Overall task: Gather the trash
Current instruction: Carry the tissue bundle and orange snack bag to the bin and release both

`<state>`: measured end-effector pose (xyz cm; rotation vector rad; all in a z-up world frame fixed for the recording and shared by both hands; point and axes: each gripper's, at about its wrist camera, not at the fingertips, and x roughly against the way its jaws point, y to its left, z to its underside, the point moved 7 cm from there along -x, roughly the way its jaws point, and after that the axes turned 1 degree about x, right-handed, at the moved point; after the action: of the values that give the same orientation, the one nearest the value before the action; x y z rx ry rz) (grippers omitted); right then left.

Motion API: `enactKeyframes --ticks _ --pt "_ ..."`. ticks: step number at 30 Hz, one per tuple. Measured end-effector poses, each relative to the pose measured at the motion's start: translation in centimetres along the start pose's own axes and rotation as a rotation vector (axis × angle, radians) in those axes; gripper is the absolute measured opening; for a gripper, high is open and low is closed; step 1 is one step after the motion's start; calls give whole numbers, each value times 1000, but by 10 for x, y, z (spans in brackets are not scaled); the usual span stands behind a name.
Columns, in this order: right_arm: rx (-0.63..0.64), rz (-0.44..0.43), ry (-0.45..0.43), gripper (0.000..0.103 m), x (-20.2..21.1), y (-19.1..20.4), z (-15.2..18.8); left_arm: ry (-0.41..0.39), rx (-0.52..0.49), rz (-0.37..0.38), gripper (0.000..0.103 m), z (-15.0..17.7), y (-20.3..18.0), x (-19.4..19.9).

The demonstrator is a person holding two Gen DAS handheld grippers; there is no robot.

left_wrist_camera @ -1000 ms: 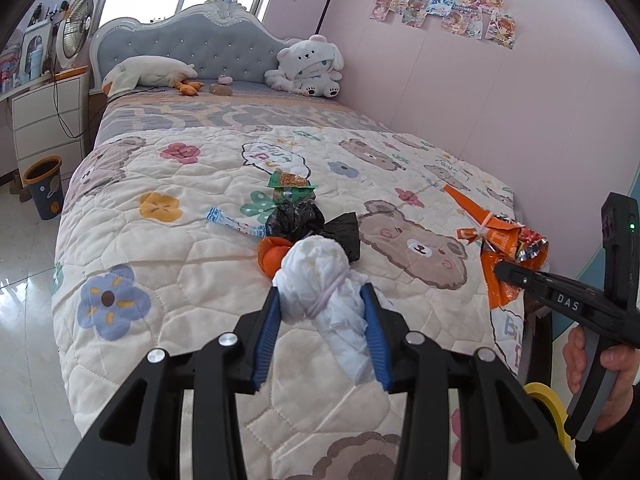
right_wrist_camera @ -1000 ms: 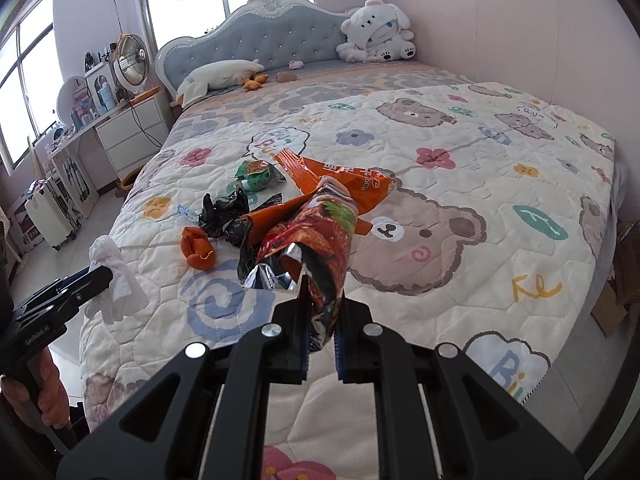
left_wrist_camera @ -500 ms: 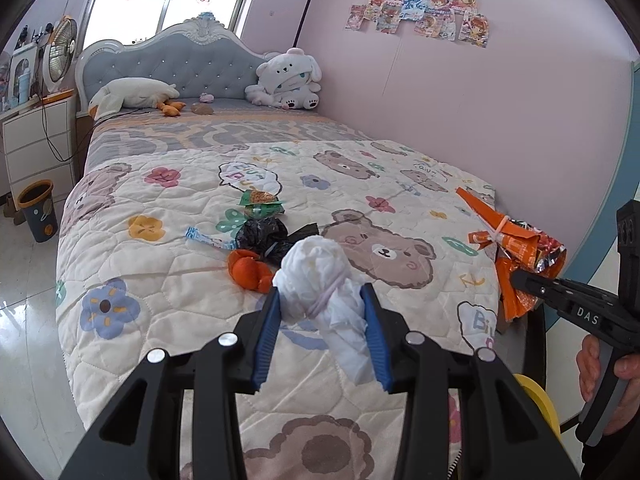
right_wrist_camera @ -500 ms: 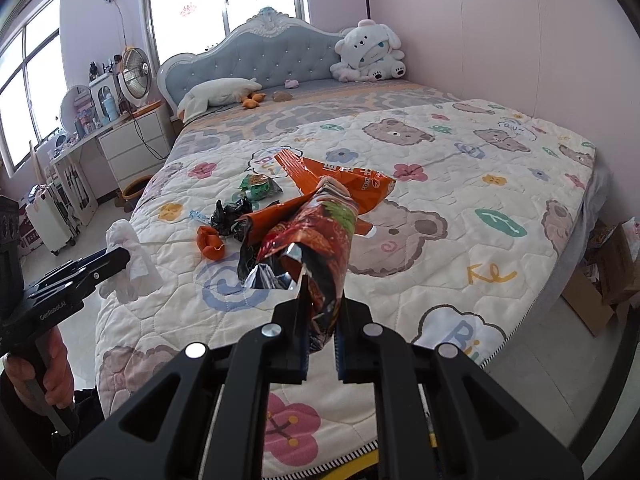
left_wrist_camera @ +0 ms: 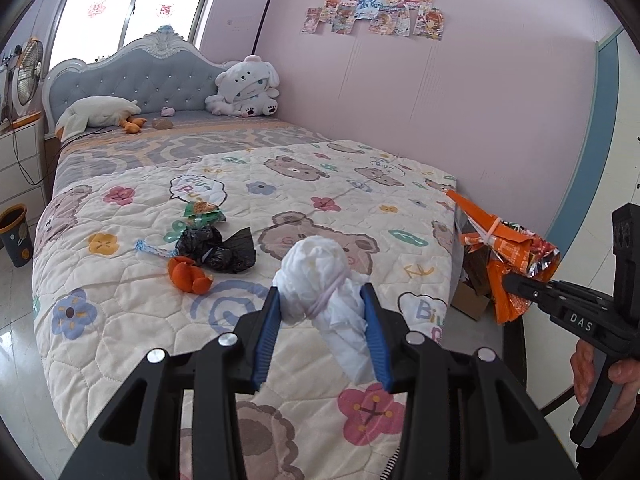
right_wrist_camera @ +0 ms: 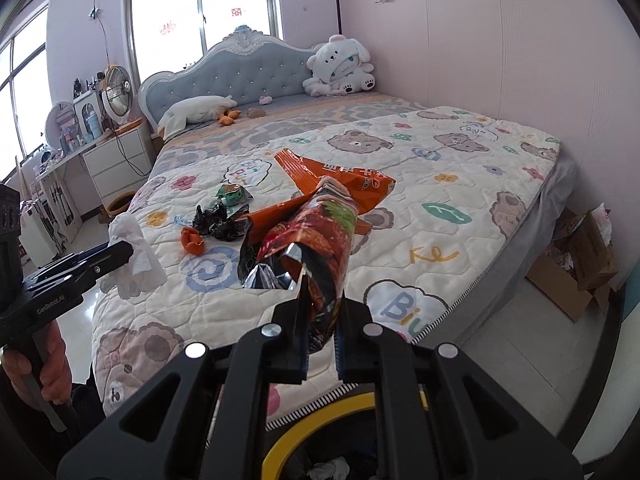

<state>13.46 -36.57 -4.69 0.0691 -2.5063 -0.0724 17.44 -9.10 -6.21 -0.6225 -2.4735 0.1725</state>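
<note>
We pinch a white wad (left_wrist_camera: 320,292) in our left gripper (left_wrist_camera: 323,320) and snack bags (right_wrist_camera: 320,240) in our right gripper (right_wrist_camera: 322,332), near the bed (left_wrist_camera: 120,320).

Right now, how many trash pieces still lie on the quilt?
4: green wrapper, black bag below it, blue-white wrapper left of the bag, orange peel nearest. Smaller scraps may hide under the bag.
</note>
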Motion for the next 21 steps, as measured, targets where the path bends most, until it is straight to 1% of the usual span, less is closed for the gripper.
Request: enactKeyframes --ticks 4,13,21 --pt "-13 24 -4 9 20 -14 11 15 -39 20 38 5 -22 0" --pt "-28 78 6 9 58 -37 38 41 -88 90 38 20 -69 -1" --pt "-56 115 52 9 78 -59 71 78 -119 147 38 39 -103 -2"
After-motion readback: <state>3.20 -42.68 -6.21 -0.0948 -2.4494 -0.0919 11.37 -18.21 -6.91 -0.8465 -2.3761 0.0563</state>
